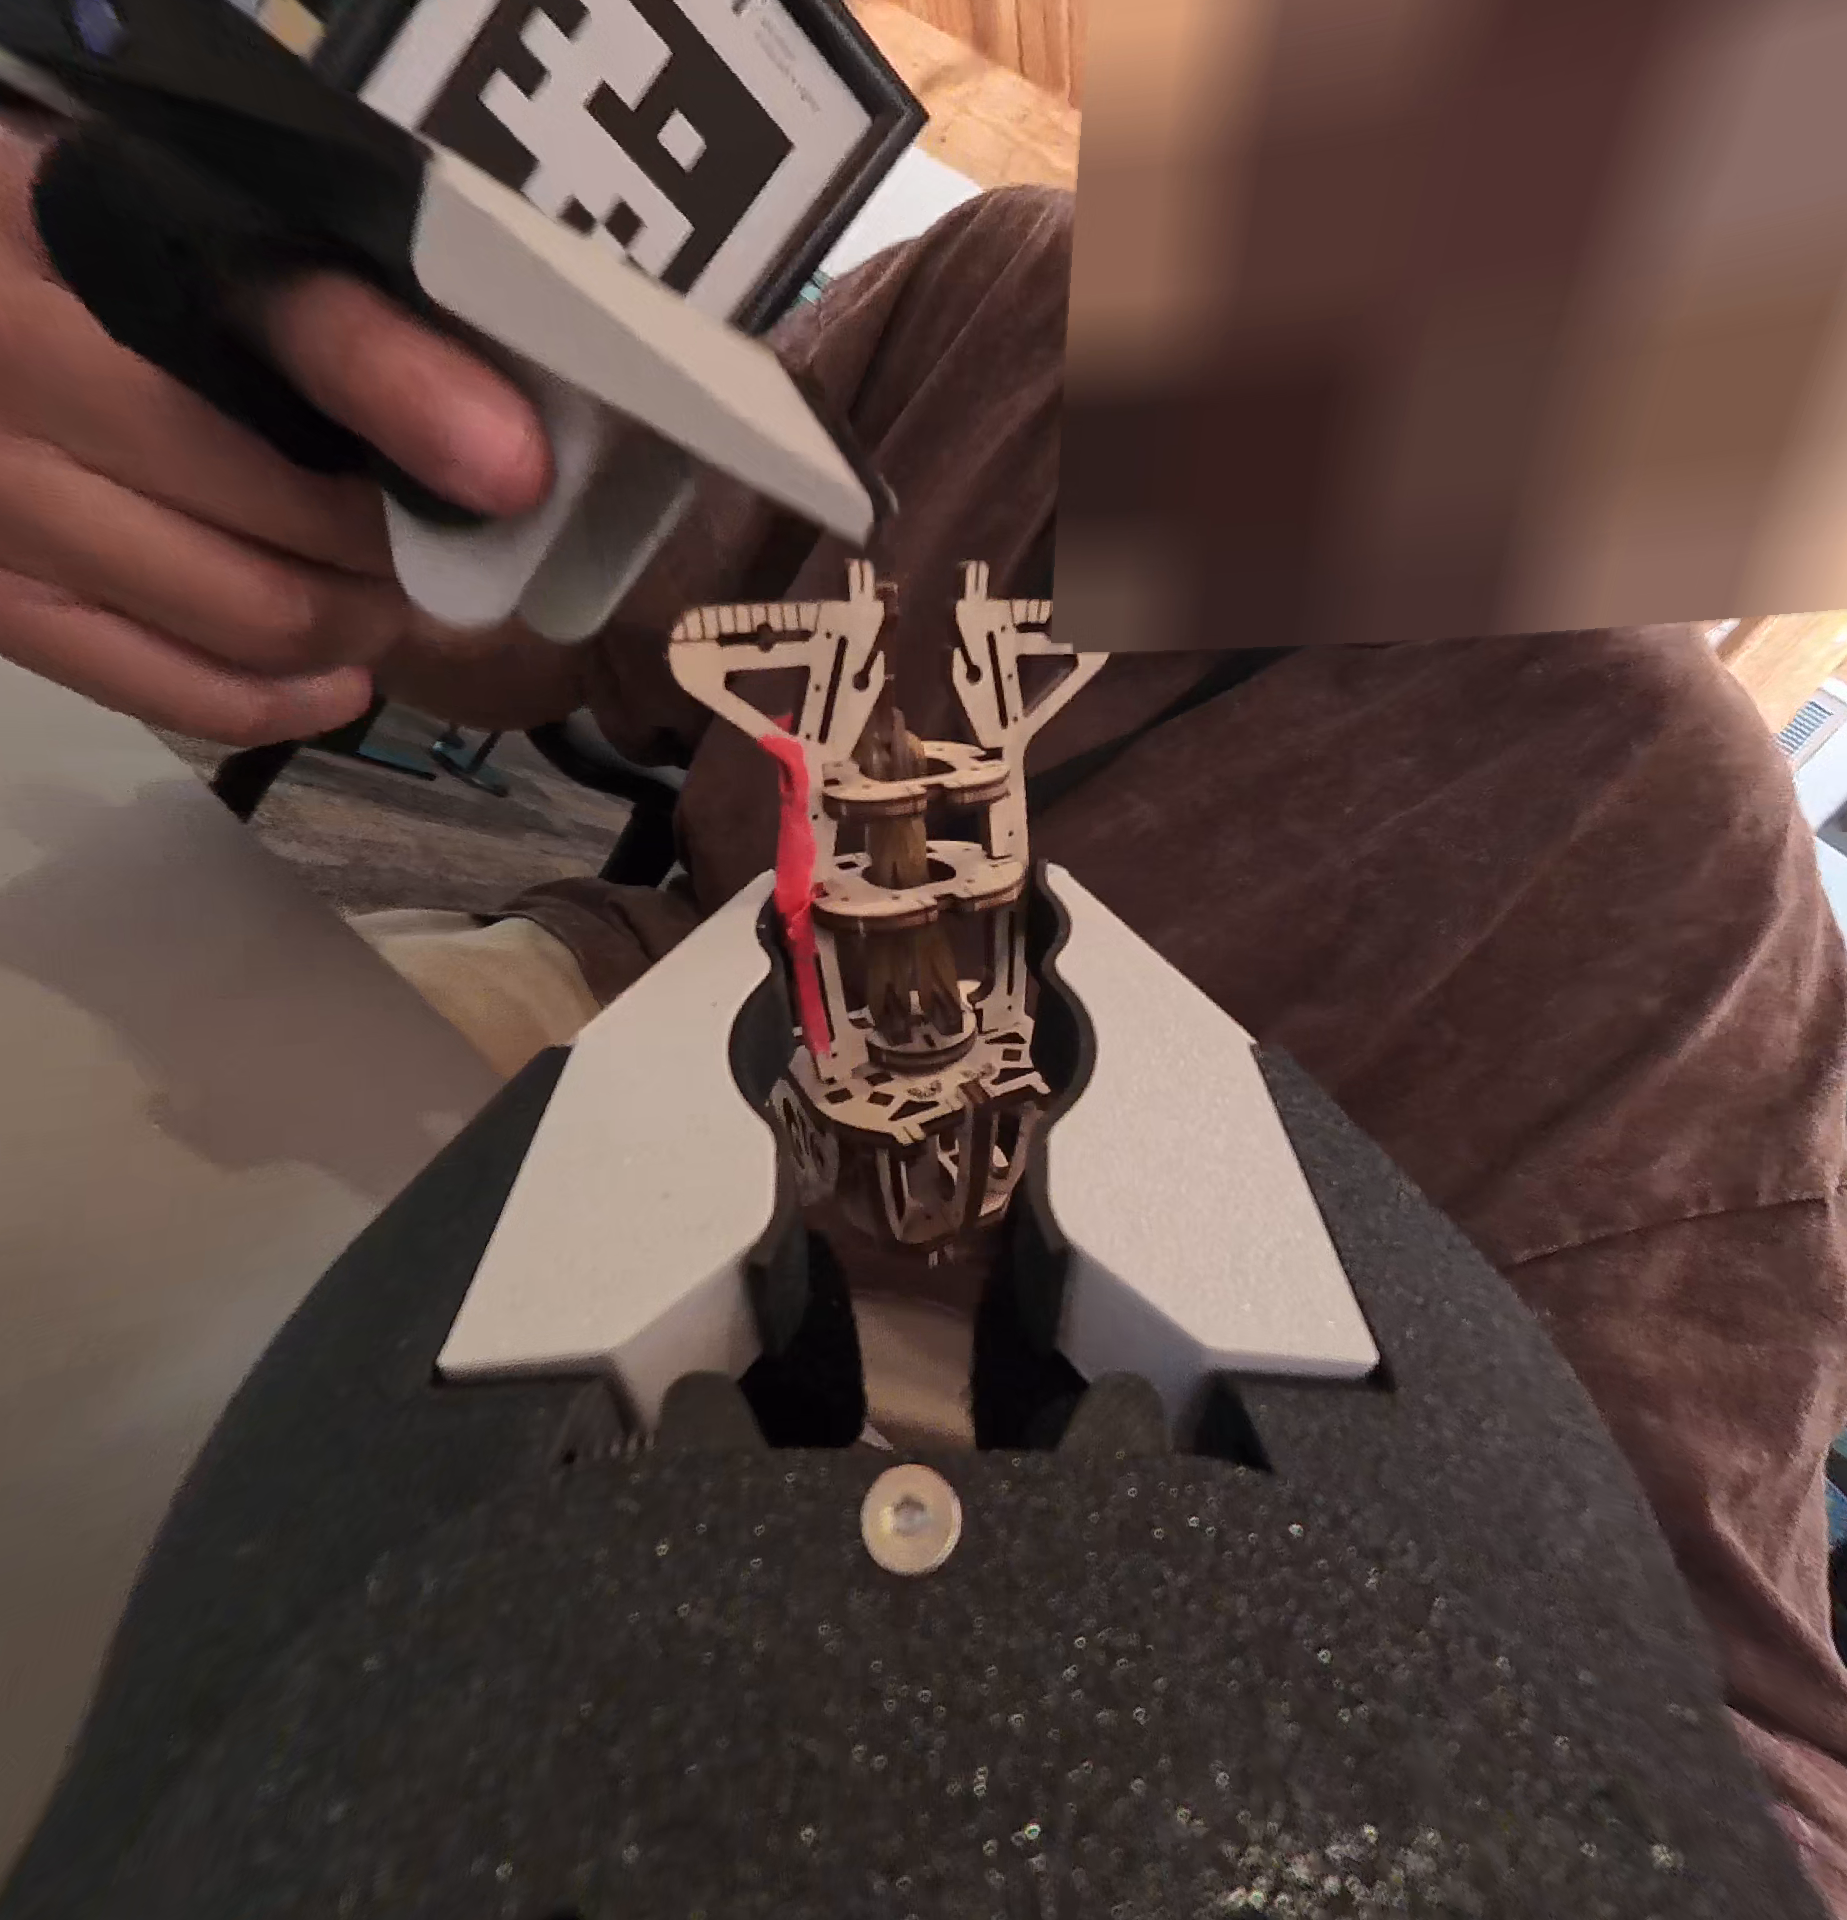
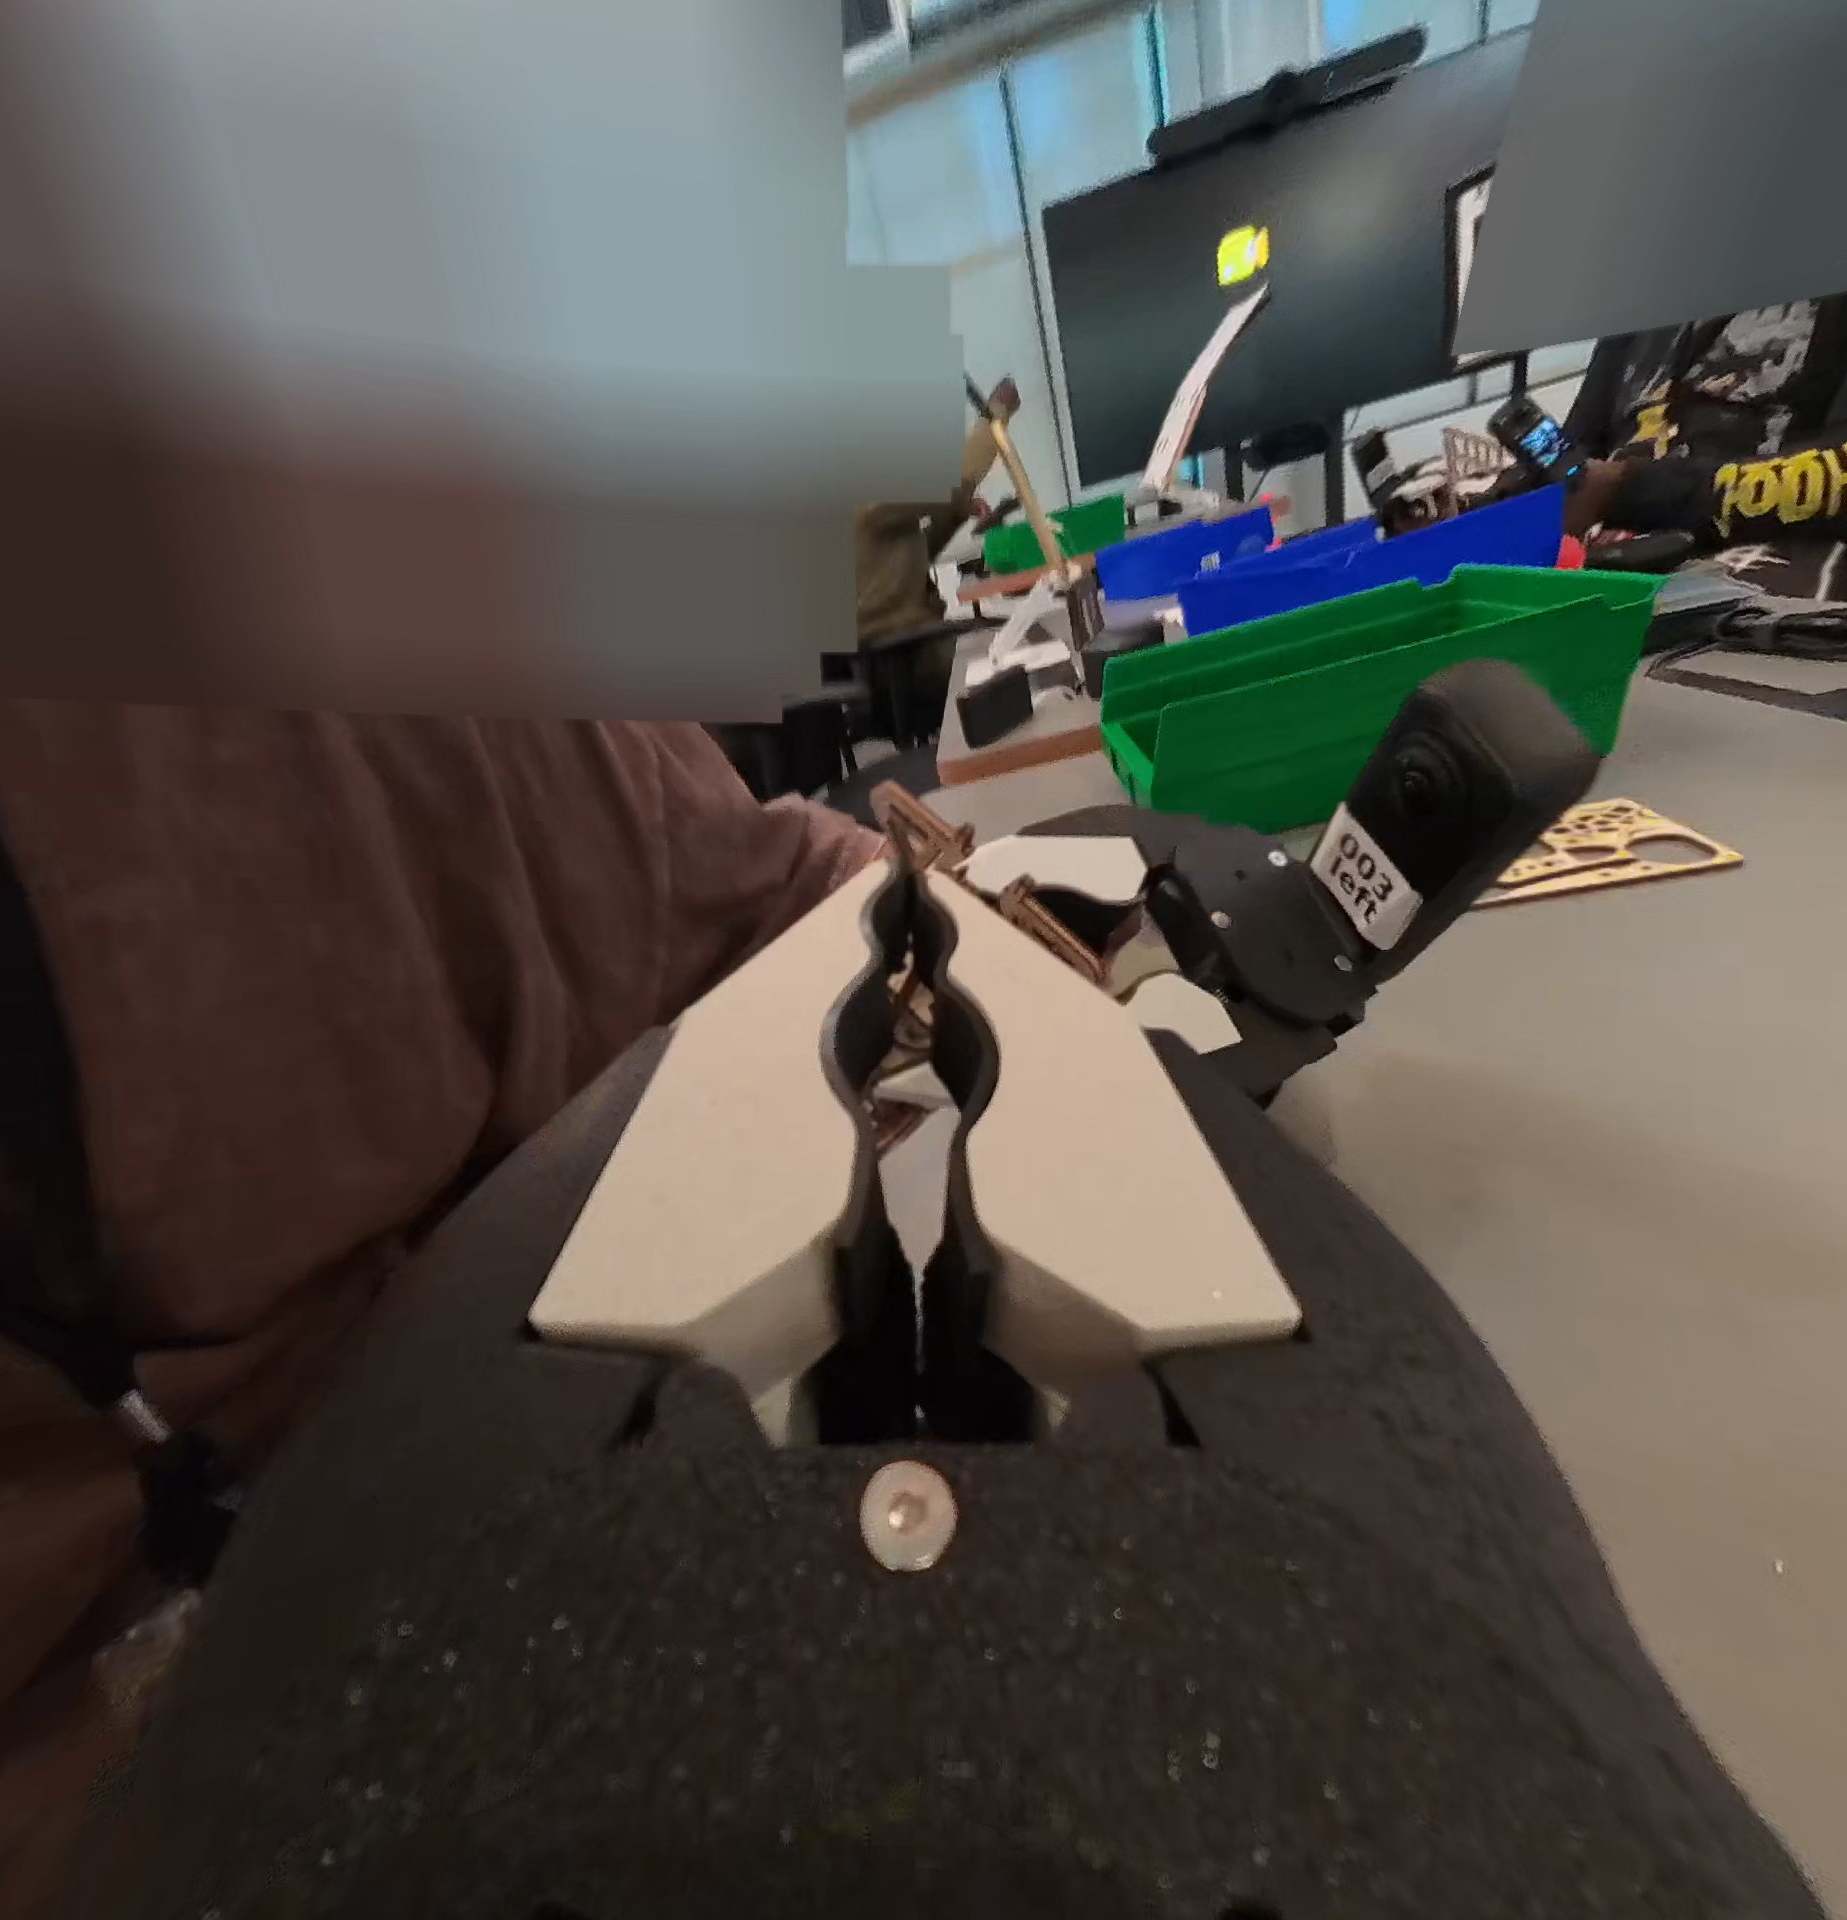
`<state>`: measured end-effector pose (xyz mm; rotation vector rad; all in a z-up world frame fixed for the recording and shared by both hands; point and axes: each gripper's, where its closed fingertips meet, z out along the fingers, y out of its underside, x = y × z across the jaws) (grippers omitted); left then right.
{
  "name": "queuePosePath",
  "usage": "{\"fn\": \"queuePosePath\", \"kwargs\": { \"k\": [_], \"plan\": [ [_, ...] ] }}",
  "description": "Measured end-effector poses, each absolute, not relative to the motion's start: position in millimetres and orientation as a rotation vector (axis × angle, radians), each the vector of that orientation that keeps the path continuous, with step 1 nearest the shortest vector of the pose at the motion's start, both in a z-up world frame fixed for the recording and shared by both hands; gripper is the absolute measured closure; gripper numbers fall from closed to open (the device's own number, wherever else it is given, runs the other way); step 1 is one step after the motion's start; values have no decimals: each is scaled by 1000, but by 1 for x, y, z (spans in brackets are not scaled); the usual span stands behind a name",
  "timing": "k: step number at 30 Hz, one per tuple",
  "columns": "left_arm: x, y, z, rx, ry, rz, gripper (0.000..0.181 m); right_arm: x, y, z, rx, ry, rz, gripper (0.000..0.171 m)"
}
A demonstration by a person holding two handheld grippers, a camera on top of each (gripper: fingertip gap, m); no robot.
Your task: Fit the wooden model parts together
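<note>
Left hand-held gripper (image 1: 903, 1039): fingers pressed in on the wooden model (image 1: 914, 935), gripping it around its round lower base. The model stands upright between the fingers, raised in front of the person's brown shirt (image 1: 1418, 987). It has stacked lobed plates, a bundle of thin brown sticks up the centre, and two pronged arms spreading at the top. A red strip (image 1: 797, 894) hangs down its left side.

Right hand-held gripper (image 2: 911, 894): fingers pressed nearly together, pinching a thin dark wooden piece (image 2: 903, 831) at the tips. In the left wrist view this gripper comes in from upper left, held by a hand (image 1: 171, 520) in a black fingerless glove, with its tip just above the model's top, at the central bundle. Whether piece and model touch: cannot tell.

On the grey surface (image 2: 1573, 1247): a flat cut-out wooden sheet (image 2: 1625, 842), a green bin (image 2: 1314, 717) and blue bins (image 2: 1366, 571) behind it. Dark monitor (image 2: 1262, 343) further back.
</note>
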<state>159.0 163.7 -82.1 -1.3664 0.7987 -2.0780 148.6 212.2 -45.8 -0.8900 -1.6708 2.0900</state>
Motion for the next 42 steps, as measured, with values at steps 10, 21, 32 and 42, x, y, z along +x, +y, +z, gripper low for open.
{"fn": "queuePosePath", "kwargs": {
  "k": [10, 21, 32, 42],
  "plan": [
    [155, 190, -84, -1403, 667, -1950, 141, 138, 217, -69, -1005, -1717, 1798, 161],
    [152, 199, -69, -1317, 595, -1945, 141, 125, 220, -86, -1215, -1710, 1849, 127],
    [156, 173, -53, -1153, 682, -2243, 142, 123, 183, -55, -955, -1644, 2361, 120],
    [140, 207, -74, -1370, 428, -1941, 123, 109, 207, -69, -1133, -1752, 1926, 138]
  ]
}}
